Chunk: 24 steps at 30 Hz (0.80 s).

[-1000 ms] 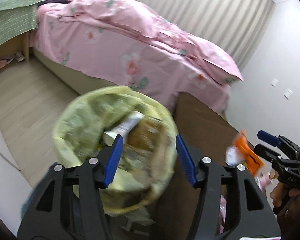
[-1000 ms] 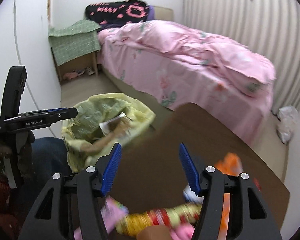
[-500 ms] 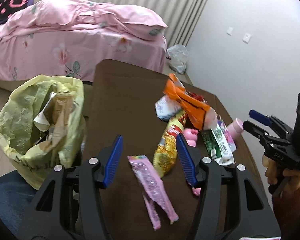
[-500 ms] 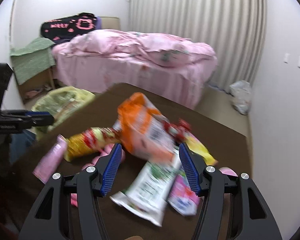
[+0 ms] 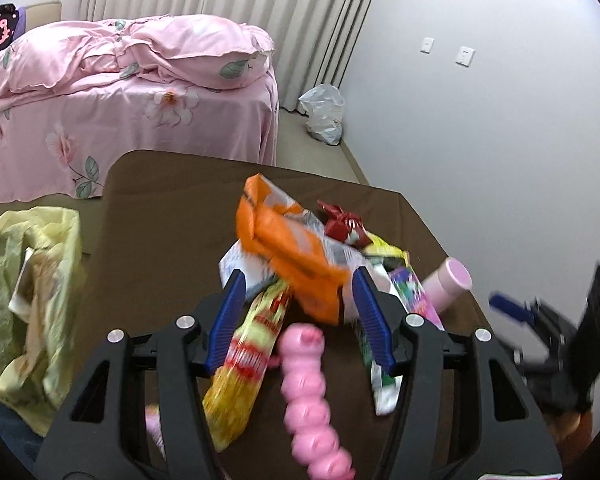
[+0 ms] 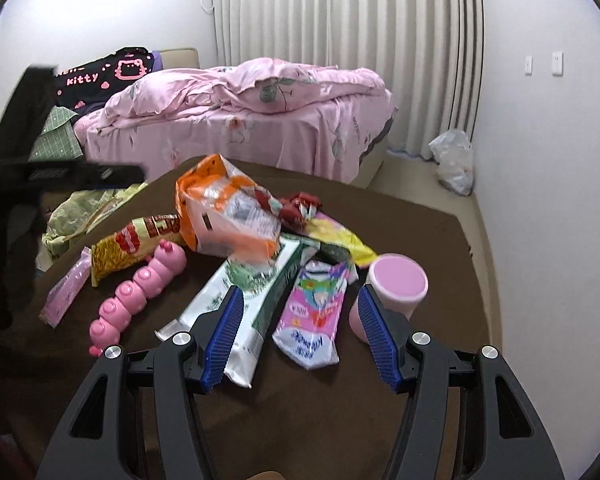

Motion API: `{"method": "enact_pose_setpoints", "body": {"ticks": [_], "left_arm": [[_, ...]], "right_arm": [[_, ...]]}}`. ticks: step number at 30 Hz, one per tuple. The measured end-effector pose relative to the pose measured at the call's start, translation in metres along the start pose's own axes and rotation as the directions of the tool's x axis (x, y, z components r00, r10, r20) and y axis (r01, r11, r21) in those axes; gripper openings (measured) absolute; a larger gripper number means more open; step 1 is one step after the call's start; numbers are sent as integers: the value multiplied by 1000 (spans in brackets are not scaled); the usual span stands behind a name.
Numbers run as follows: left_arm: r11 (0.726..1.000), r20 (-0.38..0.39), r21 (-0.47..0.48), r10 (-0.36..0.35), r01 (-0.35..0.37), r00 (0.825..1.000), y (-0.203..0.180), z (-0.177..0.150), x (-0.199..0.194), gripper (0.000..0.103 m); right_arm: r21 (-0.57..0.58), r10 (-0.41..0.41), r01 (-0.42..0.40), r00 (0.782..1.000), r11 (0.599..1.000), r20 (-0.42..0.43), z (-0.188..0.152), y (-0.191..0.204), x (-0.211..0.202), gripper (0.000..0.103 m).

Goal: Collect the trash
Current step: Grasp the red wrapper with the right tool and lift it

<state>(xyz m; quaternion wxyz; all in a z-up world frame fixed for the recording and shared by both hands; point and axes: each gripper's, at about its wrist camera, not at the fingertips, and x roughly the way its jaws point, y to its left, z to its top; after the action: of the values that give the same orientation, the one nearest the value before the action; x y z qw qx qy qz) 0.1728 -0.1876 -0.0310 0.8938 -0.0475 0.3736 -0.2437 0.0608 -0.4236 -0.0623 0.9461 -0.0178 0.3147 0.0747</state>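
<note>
Facing a dark brown tabletop, both grippers stand with jaws apart and nothing clamped between the blue pads. The left gripper hovers above the near end of a litter heap: an orange crinkled snack bag lies just beyond its fingertips, a yellow-and-red noodle-print wrapper runs under its left finger, and a pink segmented caterpillar-shaped plastic toy lies between the two fingers, lower down. The right gripper is held over the opposite side of the same heap. A pink-and-white printed sachet sits between its fingers, a long green-and-white wrapper passes under its left finger, and a pink cylindrical cup lies tipped just beyond its right fingertip. A pale yellow plastic rubbish bag, open-mouthed and partly filled, stands off the table's left edge, well apart from both grippers.
</note>
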Motion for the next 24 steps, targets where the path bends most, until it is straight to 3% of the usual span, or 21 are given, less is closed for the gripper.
{"method": "enact_pose_setpoints", "body": {"ticks": [6,13,19,24], "left_arm": [[997,5,38,72,-72,997,-7,29,38,53],[989,40,-18,144,-143,989,7,33,32,53],[990,6,-49,132,-131,991,27,19,10,53],[991,-1,-76,109,-109,994,38,1,-8,55]], "right_arm": [[22,26,-26,999,999,23,1,-9,1,56],[92,68,-70,997,993,28,57,-7,51,56],[137,19,-15,1000,990,-25,101,-6,132,54],[146,46,-21,984,989,-171,108,-4,185,48]]}}
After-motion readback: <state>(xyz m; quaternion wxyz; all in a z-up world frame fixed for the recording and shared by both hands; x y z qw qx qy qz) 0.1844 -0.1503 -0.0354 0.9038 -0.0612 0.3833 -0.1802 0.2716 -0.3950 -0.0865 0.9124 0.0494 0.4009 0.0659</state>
